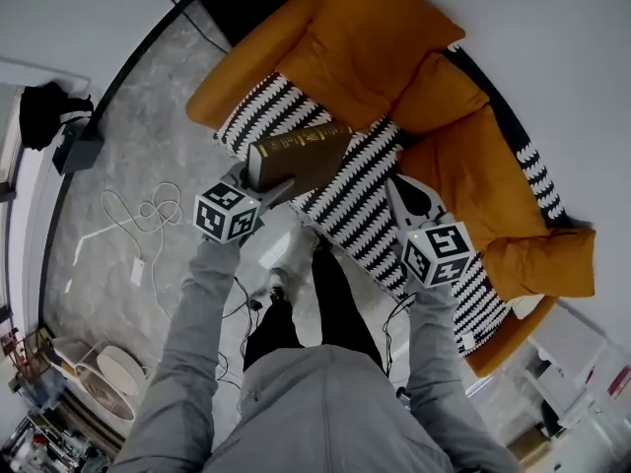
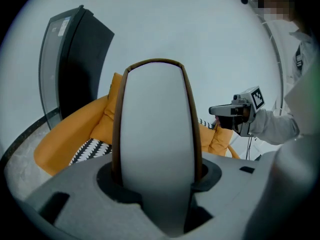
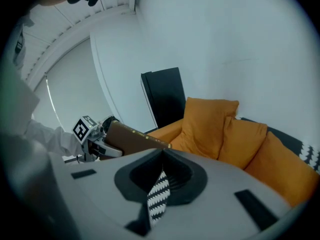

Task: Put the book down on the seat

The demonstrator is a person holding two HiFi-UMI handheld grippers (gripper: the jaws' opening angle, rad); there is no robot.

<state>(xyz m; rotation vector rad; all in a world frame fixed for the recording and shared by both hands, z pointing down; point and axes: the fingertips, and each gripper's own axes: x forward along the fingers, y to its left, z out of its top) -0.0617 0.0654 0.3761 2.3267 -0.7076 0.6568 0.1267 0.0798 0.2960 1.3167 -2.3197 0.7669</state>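
Pinched in my left gripper (image 1: 259, 185), book (image 1: 301, 156) lies w/ long axis left-right, free end pointing far-right over striped seat (image 1: 360, 210). My right gripper (image 1: 406, 197): jaws together, empty.

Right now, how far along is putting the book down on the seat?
Done: the book is already up, clamped in the left claw. In hand: it hangs above the black-and-white patterned seat, not resting on it. Left: lower it onto the seat and let go. The right claw holds nothing.
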